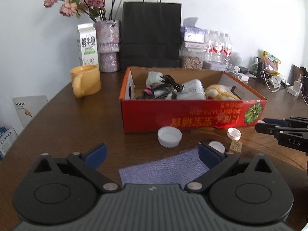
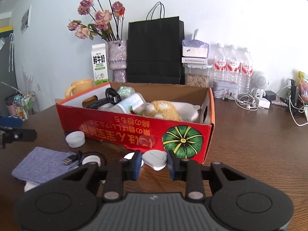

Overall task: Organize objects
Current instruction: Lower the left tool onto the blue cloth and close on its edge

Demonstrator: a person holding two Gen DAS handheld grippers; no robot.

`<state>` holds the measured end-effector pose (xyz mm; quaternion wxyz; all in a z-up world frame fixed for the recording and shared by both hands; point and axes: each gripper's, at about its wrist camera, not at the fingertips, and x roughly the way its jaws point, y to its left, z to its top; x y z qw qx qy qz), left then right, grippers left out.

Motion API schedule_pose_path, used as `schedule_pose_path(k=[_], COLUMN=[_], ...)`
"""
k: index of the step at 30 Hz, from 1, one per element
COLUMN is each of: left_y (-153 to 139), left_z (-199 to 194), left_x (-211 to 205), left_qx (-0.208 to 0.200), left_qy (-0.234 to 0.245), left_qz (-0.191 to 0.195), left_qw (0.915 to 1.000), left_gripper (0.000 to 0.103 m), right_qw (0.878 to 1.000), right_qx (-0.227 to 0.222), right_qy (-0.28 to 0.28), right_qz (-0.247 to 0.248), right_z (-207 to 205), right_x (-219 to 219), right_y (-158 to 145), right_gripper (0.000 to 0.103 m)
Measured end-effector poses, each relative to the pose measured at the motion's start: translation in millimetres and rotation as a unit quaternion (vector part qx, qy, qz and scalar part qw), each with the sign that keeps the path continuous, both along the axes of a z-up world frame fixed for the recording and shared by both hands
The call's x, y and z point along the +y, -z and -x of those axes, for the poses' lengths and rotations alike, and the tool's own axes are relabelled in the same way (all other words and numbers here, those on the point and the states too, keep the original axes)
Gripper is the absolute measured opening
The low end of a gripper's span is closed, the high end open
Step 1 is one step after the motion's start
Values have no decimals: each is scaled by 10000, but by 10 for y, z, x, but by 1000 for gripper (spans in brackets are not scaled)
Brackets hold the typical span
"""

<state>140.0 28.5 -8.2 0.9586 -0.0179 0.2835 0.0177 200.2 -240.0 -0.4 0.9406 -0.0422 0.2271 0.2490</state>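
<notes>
Glossy printed cardboard box (image 2: 134,127) on a dark, grained wooden table (image 2: 250,154). Before the box lie a ribbed white plastic cap (image 2: 75,139) and a woven matt lilac cloth (image 2: 40,163); behind it stands a matt black paper bag (image 2: 154,52).

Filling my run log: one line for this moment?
left hand-held gripper open | right hand-held gripper shut on white piece | red box ahead

My left tool (image 1: 153,155) hangs wide apart over a purple cloth (image 1: 165,170) on the counter (image 1: 77,127). Past it a white cap (image 1: 169,136) lies just before the red box (image 1: 192,113), where a yellow plush toy (image 1: 219,94) rests. My right tool (image 1: 269,128) reaches in from the right edge.
</notes>
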Motion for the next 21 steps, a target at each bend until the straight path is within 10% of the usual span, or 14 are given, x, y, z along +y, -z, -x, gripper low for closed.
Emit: schedule_pose_path(k=[21], left_y=[409], left_z=[-172], left_x=[-89], left_qx=[428], left_qy=[149], left_qz=[47], left_qw=[9990], left_gripper=[103], right_qw=[9997], right_qx=[-166], right_qy=[-116], right_qz=[-112], right_z=[196], right_x=[1], right_y=[5], right_gripper=[27])
